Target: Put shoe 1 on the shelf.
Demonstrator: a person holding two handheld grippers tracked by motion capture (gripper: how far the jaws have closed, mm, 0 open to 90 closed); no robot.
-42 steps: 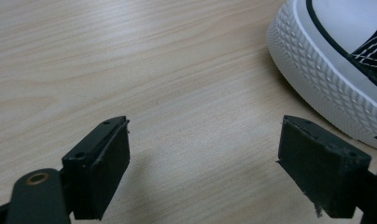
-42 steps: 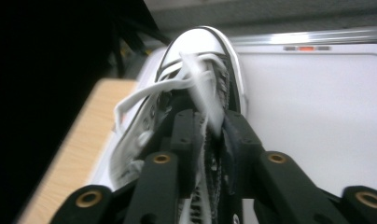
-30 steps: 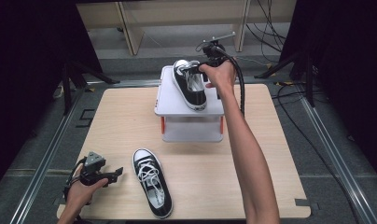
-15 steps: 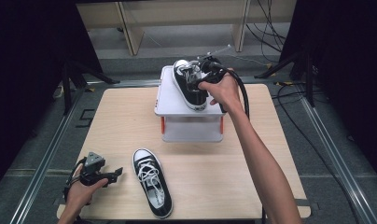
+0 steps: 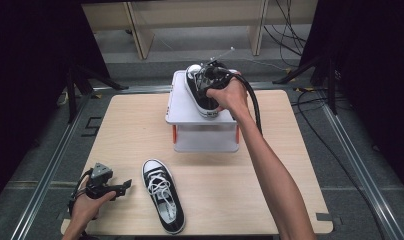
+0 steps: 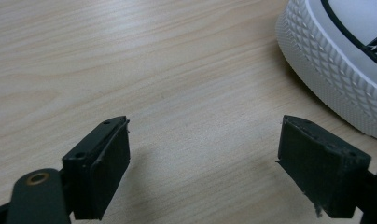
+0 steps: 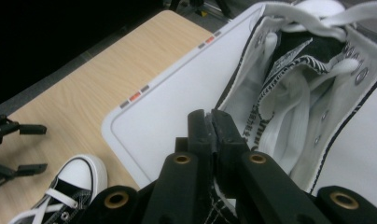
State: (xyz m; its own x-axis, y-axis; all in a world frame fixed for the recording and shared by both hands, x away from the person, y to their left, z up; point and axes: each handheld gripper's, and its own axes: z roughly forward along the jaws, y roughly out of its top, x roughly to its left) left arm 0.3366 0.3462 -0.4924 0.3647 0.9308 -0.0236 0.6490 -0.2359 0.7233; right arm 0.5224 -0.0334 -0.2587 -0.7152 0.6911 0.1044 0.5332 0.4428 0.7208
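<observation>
A black high-top sneaker (image 5: 196, 95) with white laces lies on a white raised stand (image 5: 181, 111) at the back of the table. My right gripper (image 5: 210, 81) comes down on it from the right. In the right gripper view the jaws (image 7: 212, 122) are pressed together on the black canvas edge of this sneaker's (image 7: 308, 88) collar. A matching sneaker (image 5: 163, 195) lies flat on the table at the front. My left gripper (image 5: 125, 186) rests just left of it, open. Its jaws (image 6: 203, 158) hold nothing, and the sneaker's white toe cap (image 6: 336, 60) sits to their upper right.
The wooden table (image 5: 290, 165) has bare room to the right of and in front of the stand. My right forearm (image 5: 270, 170) crosses it from the front edge. Cables and dark stands lie on the floor beyond the table.
My right gripper came from behind the stand's far right forward and down onto the sneaker's collar. The left gripper and the front sneaker stayed still.
</observation>
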